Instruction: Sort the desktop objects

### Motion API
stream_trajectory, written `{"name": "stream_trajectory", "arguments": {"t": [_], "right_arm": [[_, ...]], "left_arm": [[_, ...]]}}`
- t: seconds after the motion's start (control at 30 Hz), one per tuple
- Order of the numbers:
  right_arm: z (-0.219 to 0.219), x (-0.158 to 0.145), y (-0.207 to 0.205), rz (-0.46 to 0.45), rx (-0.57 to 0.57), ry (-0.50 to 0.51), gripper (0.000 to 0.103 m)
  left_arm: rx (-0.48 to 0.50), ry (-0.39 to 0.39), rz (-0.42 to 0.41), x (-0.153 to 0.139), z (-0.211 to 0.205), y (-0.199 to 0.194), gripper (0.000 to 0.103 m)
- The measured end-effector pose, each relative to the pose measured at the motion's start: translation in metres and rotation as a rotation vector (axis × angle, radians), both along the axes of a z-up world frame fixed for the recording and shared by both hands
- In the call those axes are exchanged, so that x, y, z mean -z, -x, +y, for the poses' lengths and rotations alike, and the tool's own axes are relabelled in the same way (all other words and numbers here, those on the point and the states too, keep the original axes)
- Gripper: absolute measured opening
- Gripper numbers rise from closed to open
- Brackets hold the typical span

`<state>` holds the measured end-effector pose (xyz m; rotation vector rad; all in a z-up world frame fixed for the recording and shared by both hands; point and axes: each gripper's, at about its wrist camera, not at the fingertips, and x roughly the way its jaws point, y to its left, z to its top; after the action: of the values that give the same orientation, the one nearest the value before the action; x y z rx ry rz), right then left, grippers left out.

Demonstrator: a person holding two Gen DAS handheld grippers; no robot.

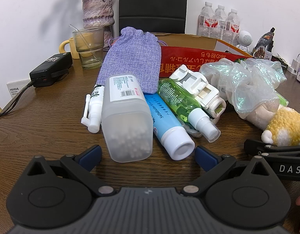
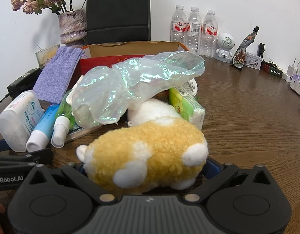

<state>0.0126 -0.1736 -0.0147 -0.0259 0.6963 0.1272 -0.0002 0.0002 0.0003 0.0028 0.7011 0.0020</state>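
Note:
A pile of objects lies on the wooden table (image 1: pixel 42 120). In the left wrist view my left gripper (image 1: pixel 148 154) is open, its blue pads just short of a frosted cotton-swab box (image 1: pixel 126 120) and a blue tube (image 1: pixel 167 124). A green spray bottle (image 1: pixel 179 101), a white nasal spray (image 1: pixel 93 111), a purple pouch (image 1: pixel 132 60) and a white clip device (image 1: pixel 200 89) lie behind. In the right wrist view my right gripper (image 2: pixel 144 165) stands open around a yellow-and-white plush toy (image 2: pixel 148 152); its fingers flank the toy. An iridescent bag (image 2: pixel 130 85) lies behind it.
An open cardboard box with a red front (image 1: pixel 196 58) stands behind the pile. A glass (image 1: pixel 89 46), yellow mug, vase (image 1: pixel 97 9), black power bank (image 1: pixel 50 70), three water bottles (image 2: pixel 194 29), a small white speaker (image 2: pixel 225 46) and a green carton (image 2: pixel 187 105) stand around.

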Motion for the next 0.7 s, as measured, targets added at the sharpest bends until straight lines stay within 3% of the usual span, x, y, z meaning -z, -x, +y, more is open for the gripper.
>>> {"name": "stream_trajectory", "arguments": {"t": [0.7], "right_arm": [[0.0004, -0.0006, 0.0009, 0.0, 0.009, 0.001, 0.103]], "left_arm": [[0.002, 0.003, -0.004, 0.0009, 0.0007, 0.001, 0.103]]}}
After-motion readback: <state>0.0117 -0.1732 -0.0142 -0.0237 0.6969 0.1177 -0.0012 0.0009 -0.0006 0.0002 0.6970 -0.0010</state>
